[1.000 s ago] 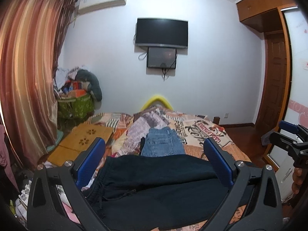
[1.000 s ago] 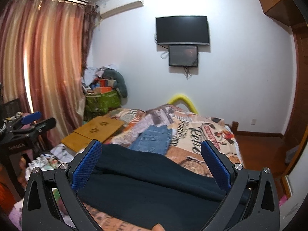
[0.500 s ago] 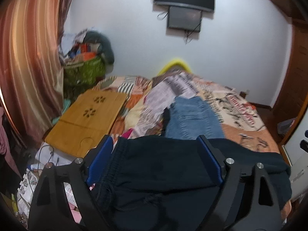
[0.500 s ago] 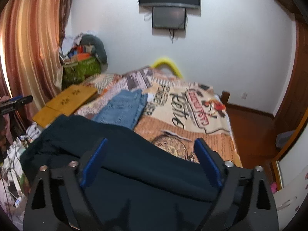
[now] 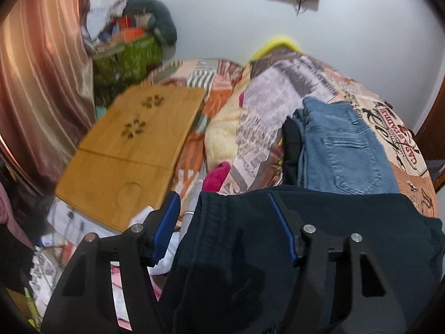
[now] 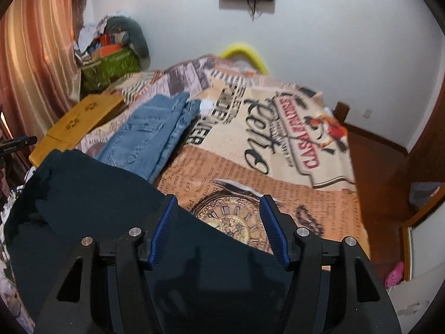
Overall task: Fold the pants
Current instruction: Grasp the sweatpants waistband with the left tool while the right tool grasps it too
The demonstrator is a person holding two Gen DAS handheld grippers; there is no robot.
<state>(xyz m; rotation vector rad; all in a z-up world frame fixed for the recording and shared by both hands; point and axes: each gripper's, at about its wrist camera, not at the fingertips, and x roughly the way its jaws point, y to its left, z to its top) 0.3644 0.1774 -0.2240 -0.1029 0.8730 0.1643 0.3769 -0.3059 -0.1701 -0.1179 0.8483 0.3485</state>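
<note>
Bed [image 6: 319,194]: covered by a printed spread of newsprint, clock and lettering motifs; carries all the clothing.

Dark pants [image 5: 347,236] [image 6: 91,194]: navy, lying across the near end of the bed, filling the lower part of both wrist views. The waistband end with its gathered edge lies under the left claw; a smooth stretch of the fabric lies under the right claw, its far edge running diagonally across the spread.

Left claw [image 5: 225,222]: blue pads, pointing down at the waistband. Jaws have just been closing and stand about half apart. The left pad hangs over the clutter beside the pants' edge, the right pad over the dark cloth. The pads press on nothing visible; whether they touch the fabric cannot be told.

Right claw [image 6: 218,222]: blue pads, pointing down. Jaws have just been closing and stand about half apart, straddling the far edge of the pants, with the clock print showing between the tips. No cloth is pinched.

Jeans [image 5: 342,144] [image 6: 150,136]: blue denim, folded, lying on the spread just beyond the dark pants.

Wooden tray [image 5: 133,150]: flat, with cut-out flower shapes, on the bed's left side.

Curtain [image 5: 36,83]: striped, at left.

Green basket [image 6: 111,66]: heaped with clutter, in the corner.
</note>
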